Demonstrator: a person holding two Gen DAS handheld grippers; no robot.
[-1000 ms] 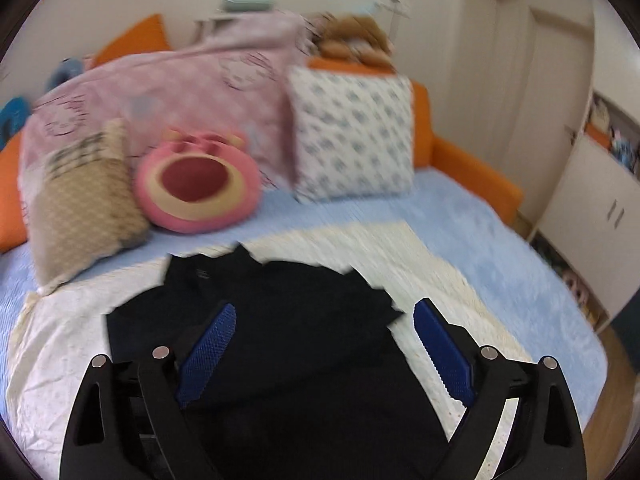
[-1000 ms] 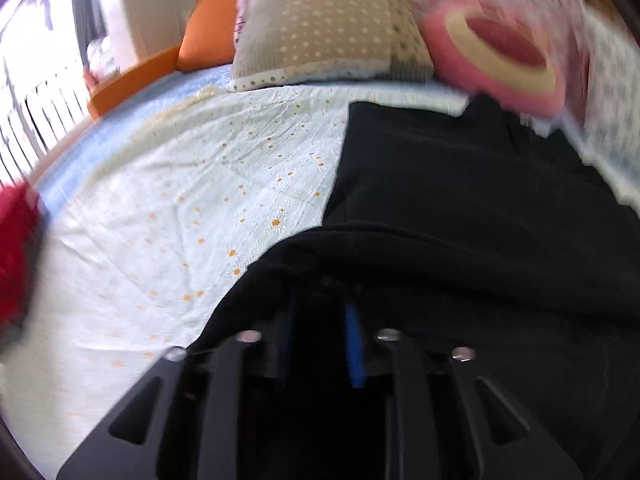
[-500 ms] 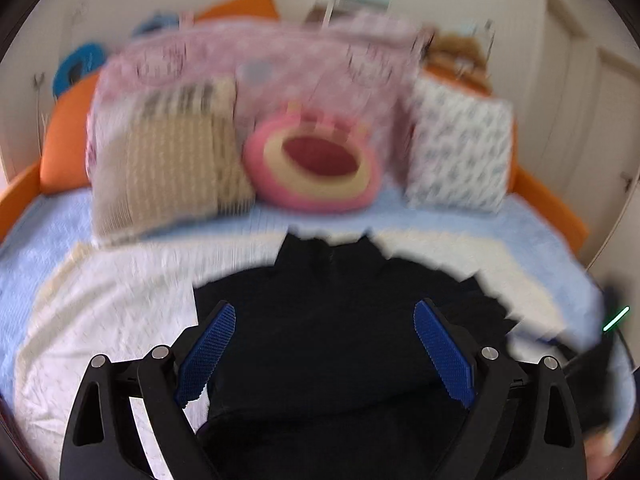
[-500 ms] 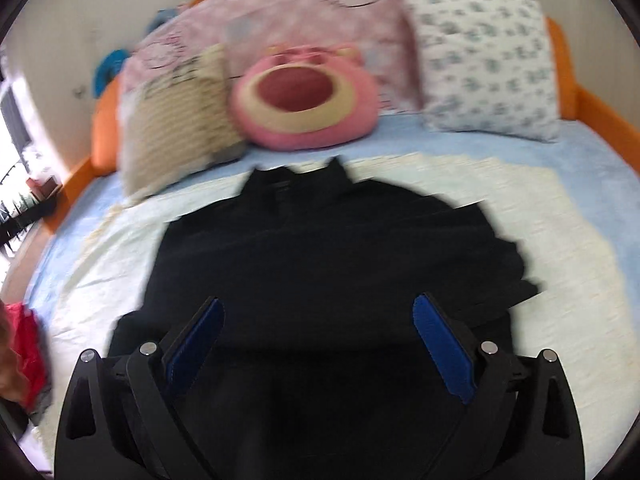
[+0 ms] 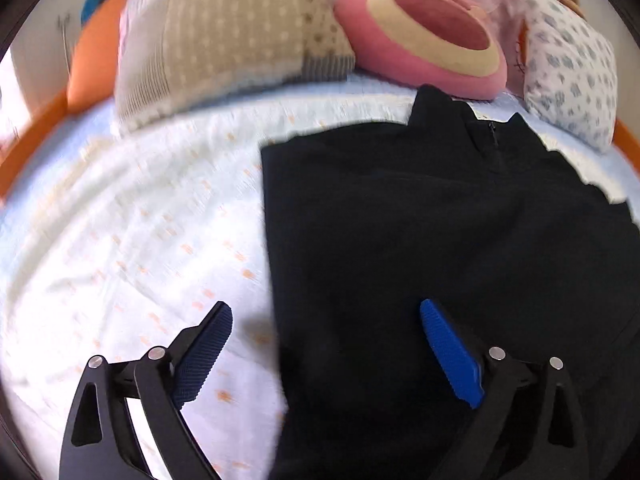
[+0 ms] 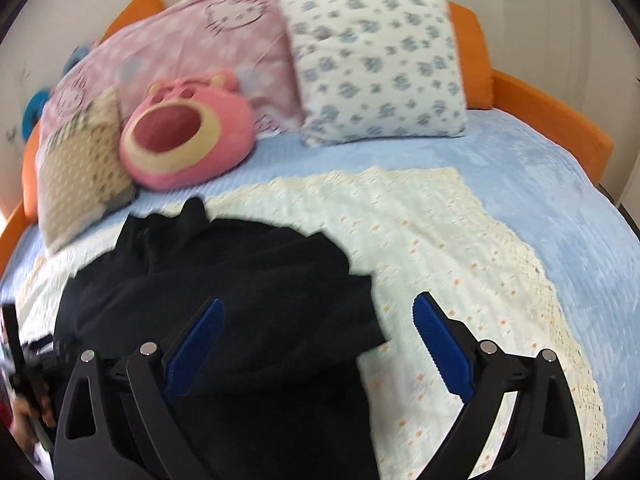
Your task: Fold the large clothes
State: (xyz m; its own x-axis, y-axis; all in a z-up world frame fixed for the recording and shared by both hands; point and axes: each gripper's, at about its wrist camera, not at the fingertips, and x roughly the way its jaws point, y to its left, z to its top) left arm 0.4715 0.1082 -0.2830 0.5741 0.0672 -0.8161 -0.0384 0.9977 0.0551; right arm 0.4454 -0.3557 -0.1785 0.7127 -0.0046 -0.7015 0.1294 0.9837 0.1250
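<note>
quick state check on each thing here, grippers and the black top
left gripper: open, empty, straddling the garment's left edge
right gripper: open, empty, over the garment's right edge
black garment: lying on the bed, sides folded in, collar zip partly open
white cloth: spread under garment

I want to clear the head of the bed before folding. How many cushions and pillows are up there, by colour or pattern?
Beige patterned pillow: 1
Pink bear-face cushion: 1
White pillow with blue flowers: 1
Pink cartoon-cat bedding: 1
Total: 4
</note>
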